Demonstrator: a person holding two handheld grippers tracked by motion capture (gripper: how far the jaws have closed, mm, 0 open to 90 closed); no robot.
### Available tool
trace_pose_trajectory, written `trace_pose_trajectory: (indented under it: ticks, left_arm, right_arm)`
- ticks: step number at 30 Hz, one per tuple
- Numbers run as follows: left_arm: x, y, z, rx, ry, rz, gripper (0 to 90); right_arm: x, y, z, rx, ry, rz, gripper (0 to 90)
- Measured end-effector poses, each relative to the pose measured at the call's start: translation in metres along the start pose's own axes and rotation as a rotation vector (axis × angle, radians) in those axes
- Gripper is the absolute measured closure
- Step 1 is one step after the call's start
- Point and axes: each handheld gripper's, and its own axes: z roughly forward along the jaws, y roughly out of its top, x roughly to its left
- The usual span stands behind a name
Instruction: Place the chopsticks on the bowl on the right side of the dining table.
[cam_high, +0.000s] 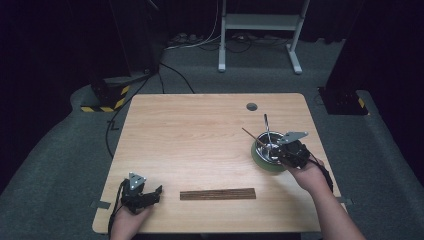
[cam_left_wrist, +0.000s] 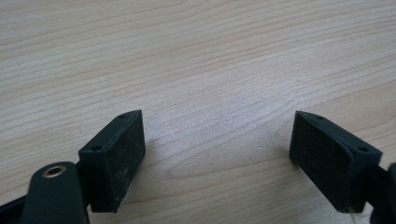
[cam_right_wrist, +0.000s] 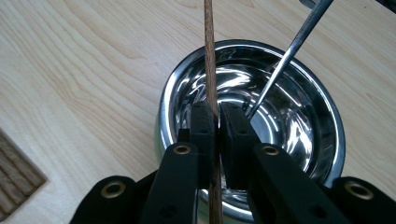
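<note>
A shiny metal bowl (cam_right_wrist: 289, 121) with a green outer wall (cam_high: 261, 161) stands at the table's right side. My right gripper (cam_right_wrist: 217, 114) is shut on a thin brown wooden stick (cam_right_wrist: 208, 51), held over the bowl; the stick (cam_high: 251, 135) points up and to the left. A slim metal rod (cam_right_wrist: 299, 42) leans inside the bowl, its tip (cam_high: 266, 122) rising past the far rim. My left gripper (cam_high: 150, 194) rests near the table's front left corner, open, its pads (cam_left_wrist: 116, 154) wide apart with bare wood between them.
A dark brown slatted wooden strip (cam_high: 218, 194) lies flat near the front edge, between the two grippers; its corner (cam_right_wrist: 14, 182) shows at the left of the right gripper view. A grey cable hole (cam_high: 251, 106) sits near the far edge of the table (cam_high: 200, 135).
</note>
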Motion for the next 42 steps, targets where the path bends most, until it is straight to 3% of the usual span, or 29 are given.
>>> trace_pose_trajectory:
  ticks: [22,36,42]
  left_arm:
    - [0.000,0.000,0.000,-0.003,-0.001,0.001,18.2]
    - [0.000,0.000,0.000,-0.004,-0.001,0.002,18.2]
    - [0.000,0.000,0.000,-0.003,-0.001,0.002,18.2]
  right_arm:
    - [-0.037,0.016,0.020,0.015,0.030,0.035,83.7]
    - [-0.038,0.010,0.028,0.037,0.063,0.046,83.6]
    - [-0.039,0.010,0.031,0.041,0.055,0.043,83.5]
